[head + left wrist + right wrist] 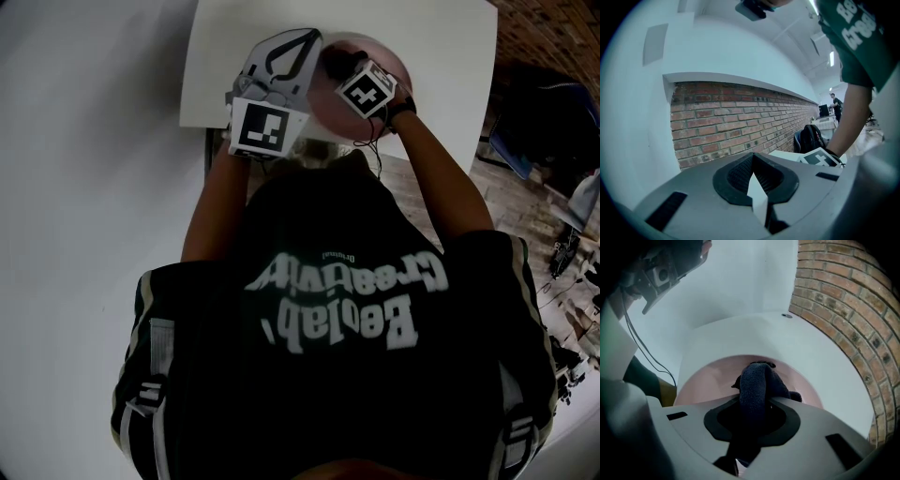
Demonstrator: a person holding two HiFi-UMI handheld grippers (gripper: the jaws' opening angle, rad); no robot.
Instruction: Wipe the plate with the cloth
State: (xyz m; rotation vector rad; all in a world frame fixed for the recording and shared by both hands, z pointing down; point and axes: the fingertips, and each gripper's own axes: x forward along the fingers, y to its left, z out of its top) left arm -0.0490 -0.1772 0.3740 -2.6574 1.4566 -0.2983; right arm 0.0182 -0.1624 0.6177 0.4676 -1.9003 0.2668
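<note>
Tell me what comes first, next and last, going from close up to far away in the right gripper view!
right gripper → dark cloth pinched in its jaws → pink plate → white table → white wall

I see a white square table (pixel 441 56) right in front of me, by a white wall. The only thing I find on it is a pink plate (pixel 396 67), at the edge nearest me; I can't tell whether it lies flat.
</note>
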